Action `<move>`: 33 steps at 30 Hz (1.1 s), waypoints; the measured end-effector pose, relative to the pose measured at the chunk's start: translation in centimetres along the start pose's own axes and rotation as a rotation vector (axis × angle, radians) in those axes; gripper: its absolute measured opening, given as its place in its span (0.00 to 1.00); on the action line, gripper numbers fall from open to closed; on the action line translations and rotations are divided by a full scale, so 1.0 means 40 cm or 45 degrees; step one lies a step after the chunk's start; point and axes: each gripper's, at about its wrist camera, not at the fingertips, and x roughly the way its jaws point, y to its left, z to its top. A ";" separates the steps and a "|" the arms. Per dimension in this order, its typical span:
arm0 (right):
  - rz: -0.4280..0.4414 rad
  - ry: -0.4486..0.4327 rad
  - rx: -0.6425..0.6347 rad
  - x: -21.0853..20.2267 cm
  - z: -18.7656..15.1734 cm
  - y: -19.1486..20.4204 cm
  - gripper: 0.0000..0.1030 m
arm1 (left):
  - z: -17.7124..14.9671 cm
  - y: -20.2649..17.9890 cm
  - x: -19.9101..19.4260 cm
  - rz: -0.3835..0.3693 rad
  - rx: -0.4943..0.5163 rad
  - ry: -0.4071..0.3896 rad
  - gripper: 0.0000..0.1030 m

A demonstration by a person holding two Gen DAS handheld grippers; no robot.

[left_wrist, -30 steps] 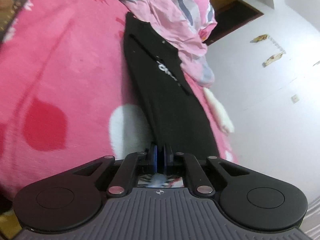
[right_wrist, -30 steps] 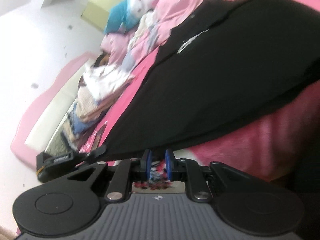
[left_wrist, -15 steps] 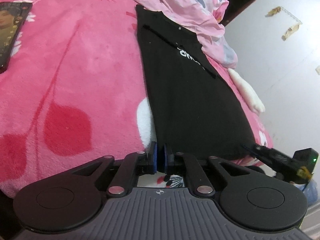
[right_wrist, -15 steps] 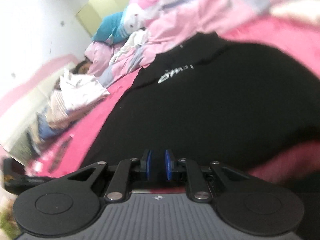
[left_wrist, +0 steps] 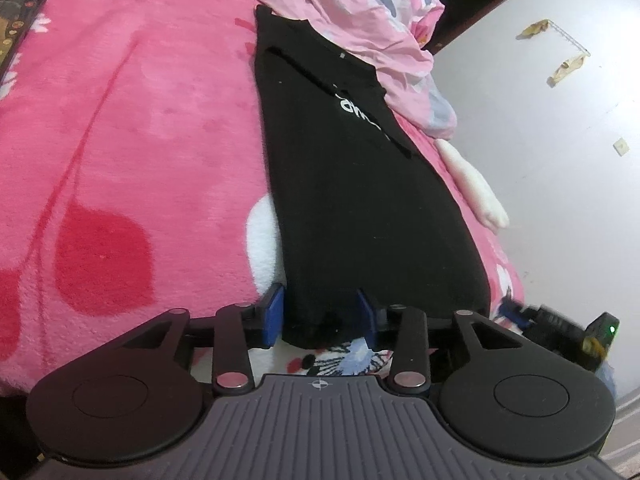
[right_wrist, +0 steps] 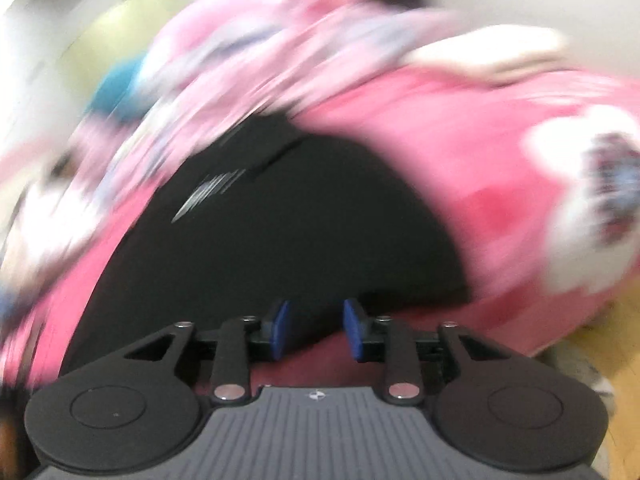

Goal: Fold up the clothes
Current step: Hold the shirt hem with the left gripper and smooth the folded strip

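both grippers spread wide, black garment (left_wrist: 360,184) lying flat in a long strip on the pink blanket (left_wrist: 120,140)

left gripper (left_wrist: 320,320) straddles its near hem, right gripper (right_wrist: 314,330) by the other near corner. risk as i see it: fleece drags the hem and it bunches; right view's blurry too.

Bare pink blanket (left_wrist: 132,128) left of black garment (left_wrist: 360,200); rumpled quilt (left_wrist: 372,28) crowding its far-right edge.

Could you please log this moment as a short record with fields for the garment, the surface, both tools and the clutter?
garment: black garment with white lettering, lying long and narrow on the bed
surface: pink fleece blanket with red and white pattern
left tool: open, blue pads either side of the garment's near hem
right tool: open, at the garment's edge; view motion-blurred
clutter: crumpled pink quilt past the garment's far end
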 end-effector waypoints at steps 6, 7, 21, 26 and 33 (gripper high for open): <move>-0.031 0.035 0.233 0.080 0.085 -0.184 0.42 | -0.012 -0.019 -0.003 0.052 0.026 -0.024 0.36; 0.000 0.073 0.275 0.094 0.081 -0.200 0.42 | -0.013 -0.025 -0.002 0.068 0.042 -0.027 0.36; 0.098 0.034 0.285 0.040 0.040 -0.162 0.08 | -0.026 -0.121 -0.046 0.299 0.108 -0.113 0.02; 0.077 0.097 0.296 0.054 0.041 -0.179 0.08 | -0.032 -0.111 -0.053 0.328 0.109 -0.092 0.02; 0.049 0.146 0.320 0.088 0.027 -0.204 0.08 | -0.048 -0.089 -0.014 0.354 0.108 -0.021 0.02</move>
